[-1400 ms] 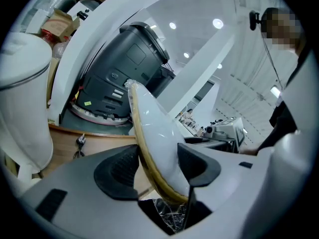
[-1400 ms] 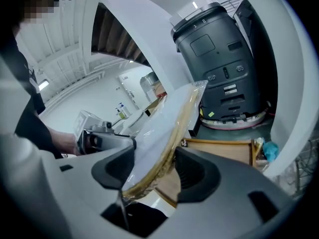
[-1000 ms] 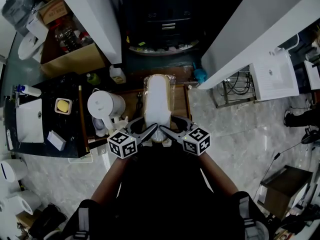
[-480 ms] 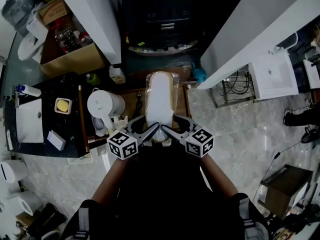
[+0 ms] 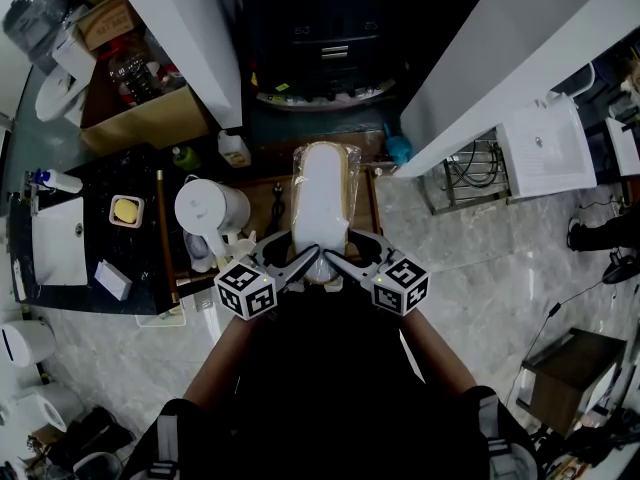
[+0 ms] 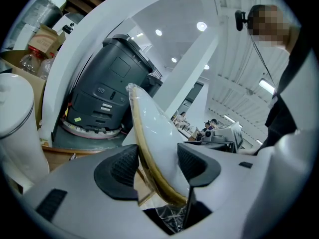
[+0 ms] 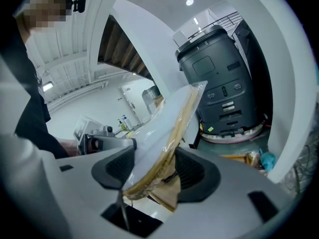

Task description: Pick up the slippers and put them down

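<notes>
The slippers (image 5: 320, 203) sit in the middle of the head view as one white pair with tan soles in clear wrap. They run from the two grippers toward 12 o'clock, over a wooden shelf (image 5: 366, 208).

The left gripper (image 5: 298, 262) grips the near end from 8 o'clock and the right gripper (image 5: 342, 262) from 4 o'clock. Their marker cubes flank the heel end.

In the left gripper view the jaws are clamped on the slippers (image 6: 152, 133): the tan sole edge lies against the pad at 9 o'clock and the white upper against the pad at 3 o'clock. Crumpled wrap hangs below, at 6 o'clock.

In the right gripper view the jaws are likewise clamped on the pair (image 7: 172, 126), with the white upper toward 9 o'clock and the sole toward 3 o'clock. The toe end rises toward 1 o'clock.

A white kettle (image 5: 210, 210) stands at 9 o'clock of the slippers, near them. A dark grey machine (image 6: 107, 83) stands beyond the toes at 12 o'clock.
</notes>
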`<state>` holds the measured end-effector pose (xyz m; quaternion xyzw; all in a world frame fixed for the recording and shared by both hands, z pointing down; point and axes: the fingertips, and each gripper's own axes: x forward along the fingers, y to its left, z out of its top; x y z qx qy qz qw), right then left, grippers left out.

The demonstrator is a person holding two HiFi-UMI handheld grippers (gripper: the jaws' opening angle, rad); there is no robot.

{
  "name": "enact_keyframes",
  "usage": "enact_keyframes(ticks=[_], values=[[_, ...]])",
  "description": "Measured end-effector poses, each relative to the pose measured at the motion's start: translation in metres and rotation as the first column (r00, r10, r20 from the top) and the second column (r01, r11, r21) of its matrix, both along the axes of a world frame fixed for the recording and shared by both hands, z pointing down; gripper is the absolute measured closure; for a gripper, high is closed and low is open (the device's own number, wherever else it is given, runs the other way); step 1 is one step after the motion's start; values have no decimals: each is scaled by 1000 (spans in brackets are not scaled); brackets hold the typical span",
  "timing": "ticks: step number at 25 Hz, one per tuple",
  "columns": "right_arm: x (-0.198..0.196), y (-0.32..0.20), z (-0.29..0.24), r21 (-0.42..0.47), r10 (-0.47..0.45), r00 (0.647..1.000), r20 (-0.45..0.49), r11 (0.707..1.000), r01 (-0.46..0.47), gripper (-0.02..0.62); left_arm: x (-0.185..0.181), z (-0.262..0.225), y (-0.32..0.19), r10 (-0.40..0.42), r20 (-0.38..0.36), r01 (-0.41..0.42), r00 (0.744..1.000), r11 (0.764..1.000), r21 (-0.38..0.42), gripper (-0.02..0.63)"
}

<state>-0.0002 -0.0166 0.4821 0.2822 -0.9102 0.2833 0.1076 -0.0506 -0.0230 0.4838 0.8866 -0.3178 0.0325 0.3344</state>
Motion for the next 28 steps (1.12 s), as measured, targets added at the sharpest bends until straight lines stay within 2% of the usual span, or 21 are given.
enact_keyframes(ticks=[28], values=[[-1, 4, 2, 1, -14, 1000, -5, 1000, 14, 339, -1, 5, 5, -20, 7, 20, 1000, 1000, -2, 360]])
